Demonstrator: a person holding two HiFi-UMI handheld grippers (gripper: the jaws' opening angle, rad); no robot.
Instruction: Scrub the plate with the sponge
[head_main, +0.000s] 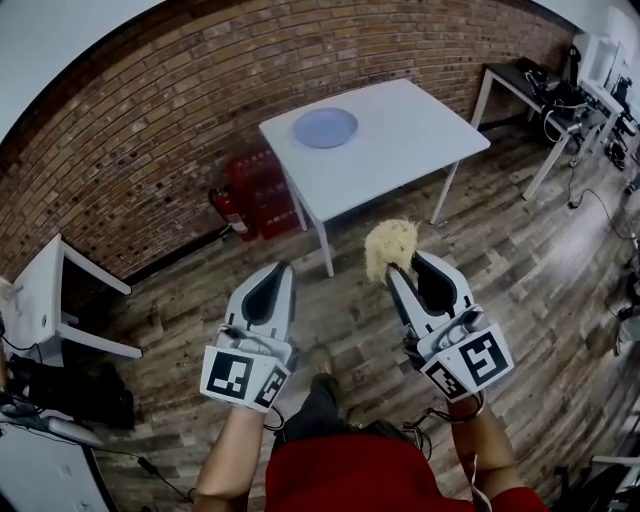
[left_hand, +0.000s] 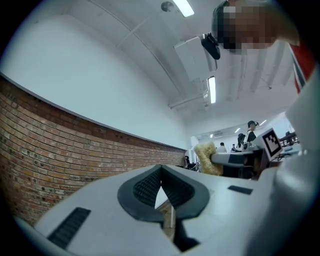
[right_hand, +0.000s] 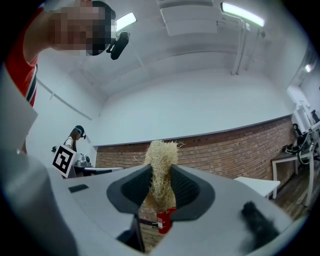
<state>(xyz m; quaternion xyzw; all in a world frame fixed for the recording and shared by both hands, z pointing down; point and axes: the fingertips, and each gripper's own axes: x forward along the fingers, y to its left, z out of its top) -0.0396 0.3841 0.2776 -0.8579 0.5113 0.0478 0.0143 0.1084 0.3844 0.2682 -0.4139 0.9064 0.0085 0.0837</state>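
1. Both forearms reach forward over the wooden floor. They hold the left claw (head_main: 283, 270) and right claw (head_main: 402, 268) roughly level, short of the surface (head_main: 420, 140).
2. The left claw is closed and empty. The right claw pinches the fibrous sponge (head_main: 390, 246).
3. Only the head view shows the plate (head_main: 325, 127), near the surface's left corner.
4. Only the left gripper view shows distant people (left_hand: 251, 131).

Both grippers point forward, side by side. The left gripper (head_main: 278, 270) has its jaws together, empty; the right gripper (head_main: 402, 266) clamps the sponge (head_main: 388, 243).
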